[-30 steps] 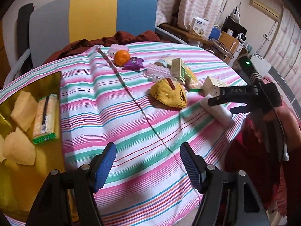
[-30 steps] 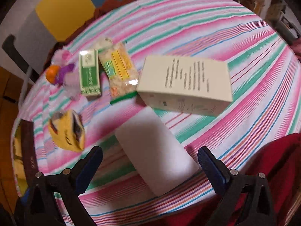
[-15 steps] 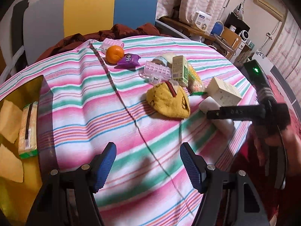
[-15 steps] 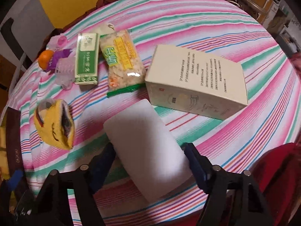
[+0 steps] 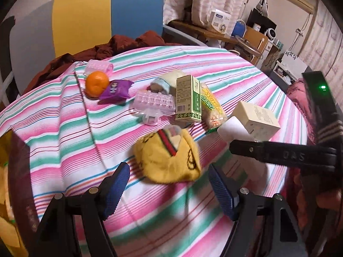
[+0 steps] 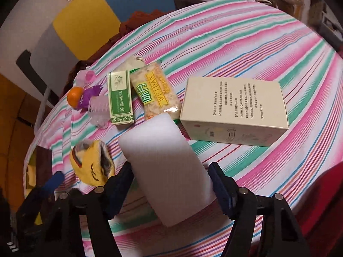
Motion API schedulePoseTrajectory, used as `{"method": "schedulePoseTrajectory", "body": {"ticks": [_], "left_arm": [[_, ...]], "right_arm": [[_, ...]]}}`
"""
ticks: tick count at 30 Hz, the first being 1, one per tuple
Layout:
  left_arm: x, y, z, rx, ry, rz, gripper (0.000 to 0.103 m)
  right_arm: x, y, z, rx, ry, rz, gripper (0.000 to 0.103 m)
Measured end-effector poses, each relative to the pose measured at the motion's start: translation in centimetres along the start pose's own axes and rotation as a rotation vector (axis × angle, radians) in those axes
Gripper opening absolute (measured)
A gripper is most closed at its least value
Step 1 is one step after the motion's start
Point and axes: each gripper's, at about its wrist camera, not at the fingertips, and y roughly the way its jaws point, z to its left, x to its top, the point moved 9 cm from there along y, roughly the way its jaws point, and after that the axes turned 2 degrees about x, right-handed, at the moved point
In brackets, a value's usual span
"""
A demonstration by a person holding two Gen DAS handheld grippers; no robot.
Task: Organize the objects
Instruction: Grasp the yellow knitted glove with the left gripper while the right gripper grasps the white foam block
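A white sponge block [image 6: 165,171] lies on the striped tablecloth [image 6: 257,49]. My right gripper [image 6: 171,189] straddles its near end, jaws open, pads close to its sides. The block also shows in the left wrist view [image 5: 233,128], with the right gripper's black finger across it. My left gripper [image 5: 168,190] is open and empty, just short of a yellow pouch [image 5: 171,158], also seen in the right view [image 6: 92,167]. Beyond lie a cream box [image 6: 233,111], a snack pack [image 6: 156,92], a green box [image 6: 121,98], an orange [image 5: 97,82] and a purple packet [image 5: 115,88].
Pink plastic cases [image 5: 154,102] lie mid-table. A golden tray [image 5: 6,171] sits at the table's left edge. A chair with brown cloth [image 5: 103,49] stands behind the table. Shelves and clutter [image 5: 253,32] fill the back right.
My right gripper has moved forward around the white block and narrowed. My left gripper has moved right, away from the tray and toward the yellow pouch.
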Motion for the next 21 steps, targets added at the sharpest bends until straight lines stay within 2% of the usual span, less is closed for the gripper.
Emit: {"method": "schedulePoseTrajectory", "body": {"ticks": [6,9,12,14,21], "left_arm": [[0.3,2.4,-0.4,0.048,0.041,0.010,0.075],[-0.2,3.5,0.4,0.069,0.033,0.009,0.063],[-0.4,3.6,1.0,0.046,0.008,-0.016,0.055],[-0.7,3.3,1.1,0.057,0.028,-0.045,0.051],[-1.5,2.6,1.3,0.067,0.043,-0.089,0.045]], "right_arm": [[0.1,1.3,0.4,0.012,0.017,0.026,0.072],[0.3,1.7,0.7,0.018,0.020,0.025,0.072],[0.5,2.2,0.9,0.022,0.025,0.027,0.072],[0.6,2.4,1.1,0.026,0.027,0.030,0.072],[0.9,2.8,1.8,0.045,0.020,0.024,0.072]]}}
